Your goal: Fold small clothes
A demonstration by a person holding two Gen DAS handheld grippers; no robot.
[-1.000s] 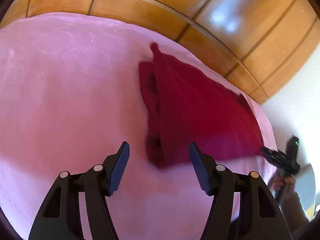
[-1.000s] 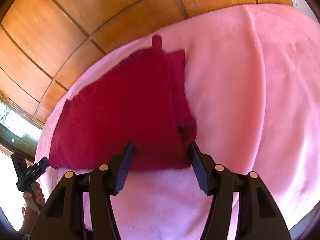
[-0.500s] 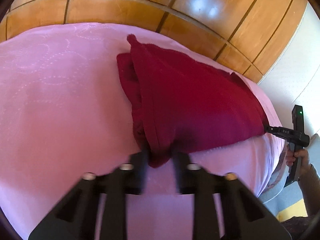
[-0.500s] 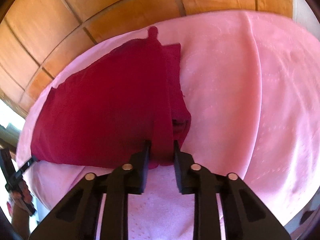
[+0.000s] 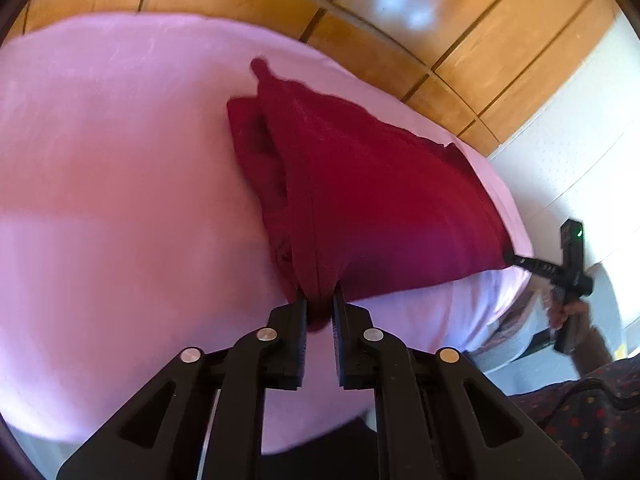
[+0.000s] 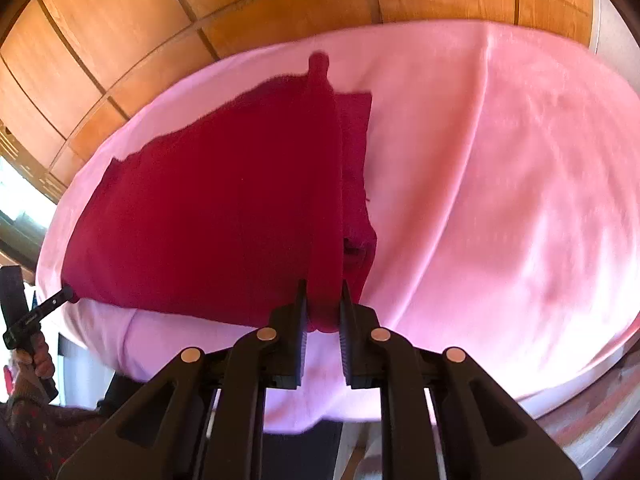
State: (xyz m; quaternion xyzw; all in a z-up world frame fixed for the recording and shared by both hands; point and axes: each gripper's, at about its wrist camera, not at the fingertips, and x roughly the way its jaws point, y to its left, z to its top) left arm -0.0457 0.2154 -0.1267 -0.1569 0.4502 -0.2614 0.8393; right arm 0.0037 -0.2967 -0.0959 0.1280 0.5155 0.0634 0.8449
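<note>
One red garment (image 5: 380,200), one pink sheet (image 5: 120,200), two grippers (image 5: 319,304) (image 6: 323,300)

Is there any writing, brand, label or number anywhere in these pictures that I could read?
No readable text anywhere.
Right gripper, seen from the left wrist: pale marks along its black finger, too small and blurred to read.
Left gripper, seen from the right wrist: similar pale marks, unreadable.
Red garment, pink bed cover, wooden panels: no label, print or number showing.

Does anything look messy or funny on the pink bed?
Only a little: the red cloth isn't flat. A bunched layer sticks out along one side, and a small nub pokes up at its far edge.
</note>
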